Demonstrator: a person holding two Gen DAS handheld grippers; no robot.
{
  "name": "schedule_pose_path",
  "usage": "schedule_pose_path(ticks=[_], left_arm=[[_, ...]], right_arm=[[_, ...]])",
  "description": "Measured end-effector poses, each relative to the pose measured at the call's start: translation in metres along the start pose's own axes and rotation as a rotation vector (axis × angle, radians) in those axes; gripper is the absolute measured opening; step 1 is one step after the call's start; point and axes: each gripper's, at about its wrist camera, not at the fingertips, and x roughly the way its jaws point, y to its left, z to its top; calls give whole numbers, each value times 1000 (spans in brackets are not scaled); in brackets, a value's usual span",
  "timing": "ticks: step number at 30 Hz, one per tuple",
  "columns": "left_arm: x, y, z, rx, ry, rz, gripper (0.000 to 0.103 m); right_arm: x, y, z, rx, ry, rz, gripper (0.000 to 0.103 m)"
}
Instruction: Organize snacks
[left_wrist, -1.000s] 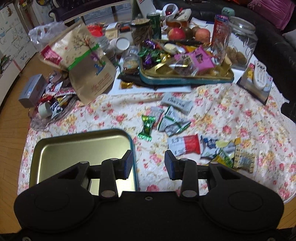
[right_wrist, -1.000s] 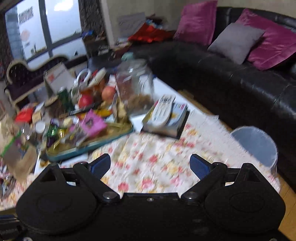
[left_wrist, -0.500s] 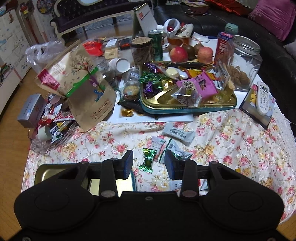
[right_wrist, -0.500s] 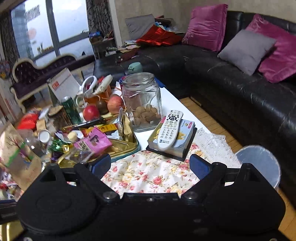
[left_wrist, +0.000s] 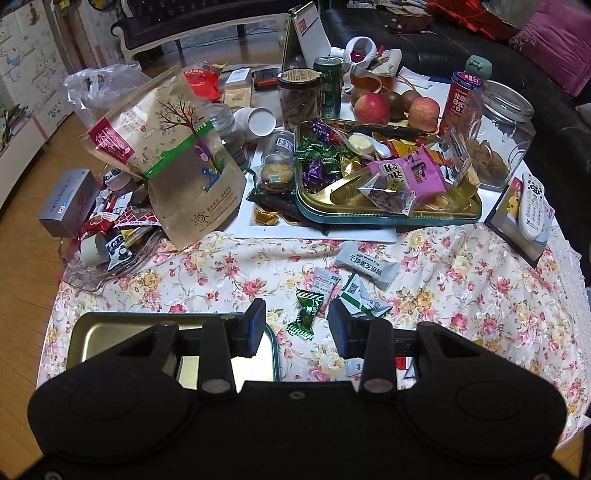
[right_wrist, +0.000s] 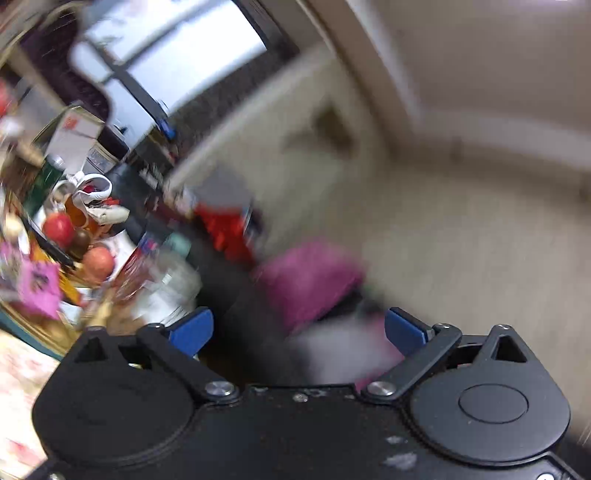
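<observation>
Left gripper (left_wrist: 296, 328) above the near edge of the floral-clothed counter (left_wrist: 461, 280), fingers parted and holding nothing. A green candy (left_wrist: 306, 308) lies on the cloth between them, with more wrapped snacks (left_wrist: 365, 266) just beyond. The empty gold tray (left_wrist: 110, 332) sits at near left; the filled snack tin (left_wrist: 388, 184) at far centre. Right gripper (right_wrist: 295, 332) tilted toward the blurred room, its fingers opening wide, nothing between them.

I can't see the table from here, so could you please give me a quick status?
Left gripper open, empty, above green candy. Right gripper opening, empty, view blurred. Empty tin tray alongside; nothing blocking.
</observation>
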Motion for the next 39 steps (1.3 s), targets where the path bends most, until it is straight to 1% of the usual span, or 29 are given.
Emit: schedule_pose_path(ticks=[2,5,6,7,8,9,10,12,13,15,16,18,20,21,22,23,24,26,27,28,30,32,34,37,38,39], left_arm=[[0,0,-1,8,-2,8,47],[1,2,-1,5,0,14,47],[1,3,-2,2,1,17,47],[2,4,-2,-1,4,21,47],[2,4,-2,-4,6,24,47],[4,5,-2,-4,9,25,47],[4,5,-2,-1,12,28,47],[6,4,-3,2,18,36,47],[7,3,-4,4,20,36,47],[7,2,-5,10,26,32,47],[8,0,-5,14,29,30,47],[9,-3,-7,26,33,30,47],[10,-6,-8,37,36,30,47],[10,-7,-9,43,38,30,47],[11,-9,-9,49,40,30,47],[12,-10,-10,53,41,30,47],[12,-11,-10,56,44,29,47],[14,-13,-11,62,51,28,47],[15,-15,-11,65,55,29,47],[16,-16,-11,67,57,29,47],[17,-18,-12,72,62,26,47],[18,-21,-12,78,66,24,47],[18,-22,-11,79,70,20,47],[19,-24,-11,81,77,11,47],[19,-25,-11,82,79,10,47],[19,-26,-11,84,81,7,47]], right_arm=[[-11,14,-3,-129,-131,-85,103],[-18,31,-10,-331,-274,-177,103],[-18,37,-13,-397,-298,-197,103],[-17,40,-15,-445,-289,-162,103],[-14,40,-15,-447,-233,-84,103],[-10,37,-9,-406,-123,19,103],[-4,31,-5,-327,0,144,103],[13,17,-2,-118,253,390,103],[23,11,-4,-8,372,487,102],[40,-2,-6,161,562,611,100],[47,-5,-9,224,635,666,96],[57,-9,-13,305,735,790,92],[61,-7,-28,398,806,936,92],[64,-1,-45,448,855,1006,92],[63,0,-51,499,917,1070,91],[66,1,-59,564,984,1118,91],[64,5,-69,636,1061,1147,89],[68,17,-91,746,1229,1157,85],[69,22,-97,788,1291,1147,80],[72,25,-104,818,1330,1128,79],[73,26,-113,830,1349,1076,79],[78,27,-113,811,1337,1031,80],[77,25,-114,788,1334,1033,79],[77,36,-118,764,1347,1014,80],[74,39,-117,748,1351,1001,82],[72,41,-116,749,1324,991,82]])
